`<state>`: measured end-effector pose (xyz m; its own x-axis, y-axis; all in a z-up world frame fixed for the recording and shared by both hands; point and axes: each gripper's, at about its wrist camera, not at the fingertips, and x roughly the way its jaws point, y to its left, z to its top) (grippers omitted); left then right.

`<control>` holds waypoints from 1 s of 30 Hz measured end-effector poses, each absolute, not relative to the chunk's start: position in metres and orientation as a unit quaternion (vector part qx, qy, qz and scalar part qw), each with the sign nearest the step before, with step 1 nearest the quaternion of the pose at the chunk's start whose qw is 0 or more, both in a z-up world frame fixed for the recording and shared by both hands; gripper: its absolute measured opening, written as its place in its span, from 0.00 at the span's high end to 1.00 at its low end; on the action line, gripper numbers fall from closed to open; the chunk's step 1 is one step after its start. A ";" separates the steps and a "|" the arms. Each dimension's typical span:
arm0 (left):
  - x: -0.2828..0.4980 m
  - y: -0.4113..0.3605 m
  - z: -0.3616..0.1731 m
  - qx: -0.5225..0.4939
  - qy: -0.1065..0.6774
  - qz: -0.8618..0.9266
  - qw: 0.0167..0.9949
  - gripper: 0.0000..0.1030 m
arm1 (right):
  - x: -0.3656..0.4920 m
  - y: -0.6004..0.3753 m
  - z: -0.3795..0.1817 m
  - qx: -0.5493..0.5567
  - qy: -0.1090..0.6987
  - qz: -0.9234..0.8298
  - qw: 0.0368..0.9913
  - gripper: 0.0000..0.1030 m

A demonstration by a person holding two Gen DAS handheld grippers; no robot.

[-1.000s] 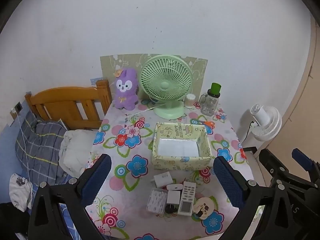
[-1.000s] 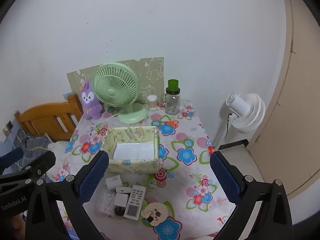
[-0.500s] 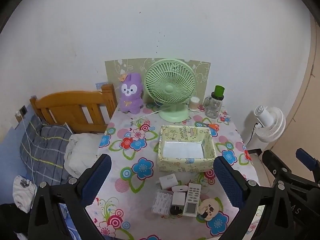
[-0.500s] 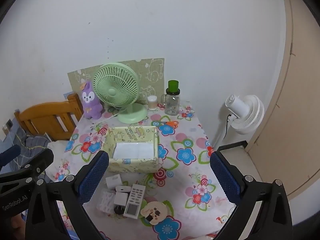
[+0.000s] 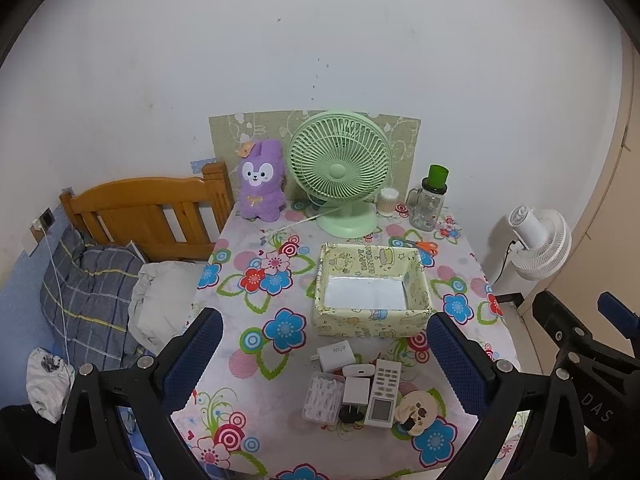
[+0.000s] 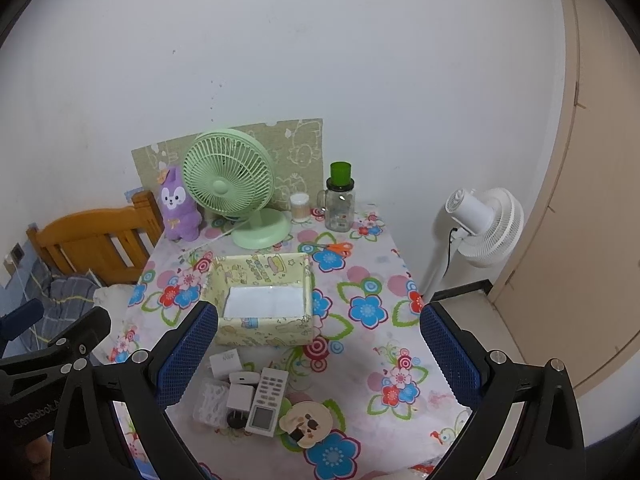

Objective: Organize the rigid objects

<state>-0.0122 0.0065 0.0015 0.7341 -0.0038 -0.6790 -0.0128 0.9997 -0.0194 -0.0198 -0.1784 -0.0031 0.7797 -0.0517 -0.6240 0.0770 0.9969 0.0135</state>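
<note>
— How far along is the tidying?

— Barely begun, I'd judge. The yellow cartoon-printed open box (image 5: 372, 296) on the floral-clothed table (image 5: 248, 336) holds nothing but its white liner. The small things lie in a cluster just beside it, at about 6 o'clock of the box: a white square charger (image 5: 334, 355), a clear plastic case of white sticks (image 5: 323, 397), a second white plug adapter (image 5: 356, 392), a white oval gadget (image 5: 359, 370), a white remote control with a screen (image 5: 385, 393) and a round cream skull-faced disc (image 5: 416, 412).

— And the grippers?

— The left gripper (image 5: 324, 360) and the right gripper (image 6: 318, 354) both hang above the near edge, jaws spread wide, gripping nothing (each frames the cluster).

— Anything unclear?

— The dark lump under the adapter is hard to name, and the table's near edge is cut off behind the gripper bodies.
</note>
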 end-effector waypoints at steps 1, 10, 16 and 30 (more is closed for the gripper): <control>-0.012 0.007 0.002 -0.011 0.364 0.002 0.931 0.00 | -0.020 -0.179 -0.003 0.018 0.329 -0.035 0.943 0.01; -0.018 0.000 0.005 -0.003 0.355 -0.002 0.935 0.00 | -0.025 -0.180 -0.002 0.019 0.326 -0.040 0.944 0.01; -0.020 -0.002 0.006 -0.002 0.354 -0.001 0.935 0.00 | -0.027 -0.180 -0.001 0.018 0.325 -0.040 0.945 0.01; -0.027 -0.001 0.009 0.000 0.344 -0.001 0.939 0.00 | -0.032 -0.182 0.003 0.016 0.319 -0.043 0.947 0.01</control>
